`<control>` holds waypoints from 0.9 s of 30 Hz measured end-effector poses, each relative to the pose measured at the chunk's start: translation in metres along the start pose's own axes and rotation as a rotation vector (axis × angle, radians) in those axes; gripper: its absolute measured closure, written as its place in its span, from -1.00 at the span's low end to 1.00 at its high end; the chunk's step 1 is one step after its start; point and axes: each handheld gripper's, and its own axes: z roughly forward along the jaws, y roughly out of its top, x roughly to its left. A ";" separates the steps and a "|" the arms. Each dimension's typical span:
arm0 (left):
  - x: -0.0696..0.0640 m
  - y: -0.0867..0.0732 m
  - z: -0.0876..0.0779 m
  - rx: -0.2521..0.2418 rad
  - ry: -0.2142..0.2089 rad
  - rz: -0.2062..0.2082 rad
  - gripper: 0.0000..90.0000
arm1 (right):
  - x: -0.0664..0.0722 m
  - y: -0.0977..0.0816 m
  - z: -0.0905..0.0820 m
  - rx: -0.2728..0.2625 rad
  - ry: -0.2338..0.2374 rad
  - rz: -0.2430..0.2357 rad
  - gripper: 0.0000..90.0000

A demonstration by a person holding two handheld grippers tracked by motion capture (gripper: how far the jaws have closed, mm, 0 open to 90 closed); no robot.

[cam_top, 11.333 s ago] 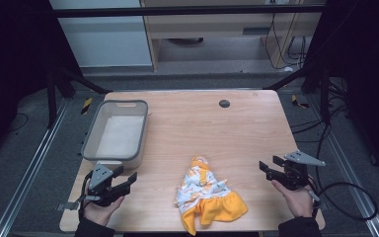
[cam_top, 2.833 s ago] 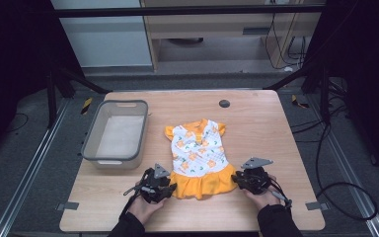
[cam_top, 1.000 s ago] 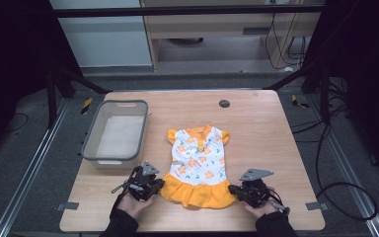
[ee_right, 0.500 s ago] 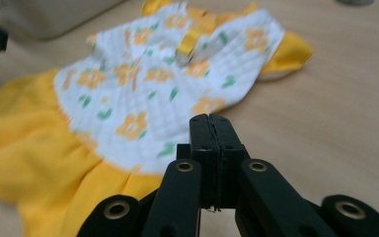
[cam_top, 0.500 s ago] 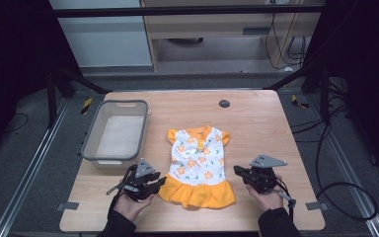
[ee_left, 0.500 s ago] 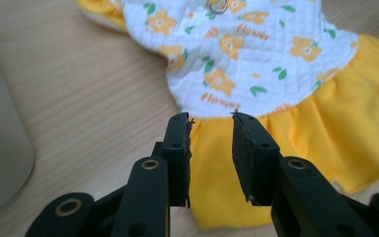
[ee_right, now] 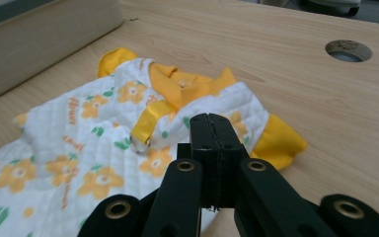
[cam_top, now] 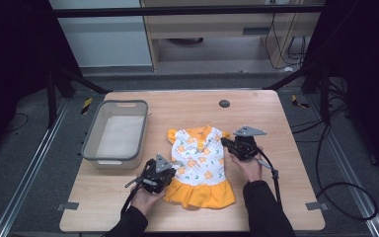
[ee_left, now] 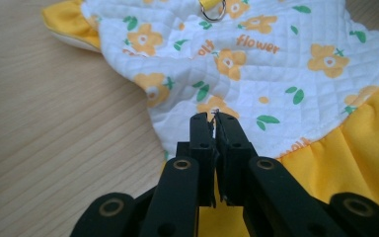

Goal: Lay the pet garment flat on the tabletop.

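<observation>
Quilted white cotton printed with orange flowers and small green leaves makes up the body of the little dress [cam_top: 200, 165] I have spread flat near the middle of the wooden table [cam_top: 281, 163]. I can read the word "flower" stitched in orange across the padding in the left gripper view. Its collar and short sleeves are plain yellow-orange, and a gathered skirt [cam_top: 202, 193] of the same smooth fabric fans out toward my side of the table. A yellow ribbon loop [ee_right: 150, 118] with a small metal ring [ee_left: 216, 11] sits on the back, below the collar.

My left gripper [cam_top: 164, 174] lies at the dress's left edge, about where the quilted part meets the skirt; its black jaws are pressed together, and I cannot tell whether any cloth is caught between them. My right gripper [cam_top: 225, 142] sits at the right side by the sleeve [ee_right: 279, 140], jaws likewise pressed together, hovering over the quilted edge; again I cannot tell if it pinches fabric.

Off to the left stands a grey plastic bin [cam_top: 91, 143], rectangular with rounded corners, just beside the dress but not touching it. A round dark hole [cam_top: 224, 103] marks the table's far side.
</observation>
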 end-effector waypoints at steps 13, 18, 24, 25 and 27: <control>-0.009 -0.011 0.012 0.071 -0.039 0.030 0.93 | -0.012 -0.002 0.078 0.103 -0.047 0.014 1.00; -0.012 -0.015 0.007 0.082 -0.061 0.045 0.94 | -0.016 -0.005 0.083 0.125 -0.085 0.015 1.00; -0.016 -0.018 0.006 0.110 -0.075 0.054 0.97 | -0.018 -0.006 0.083 0.129 -0.138 0.006 1.00; -0.016 -0.020 0.006 0.100 -0.075 0.060 0.98 | -0.018 -0.006 0.082 0.128 -0.145 0.008 1.00; -0.017 -0.021 0.005 0.097 -0.068 0.066 0.98 | -0.018 -0.006 0.082 0.129 -0.150 0.007 1.00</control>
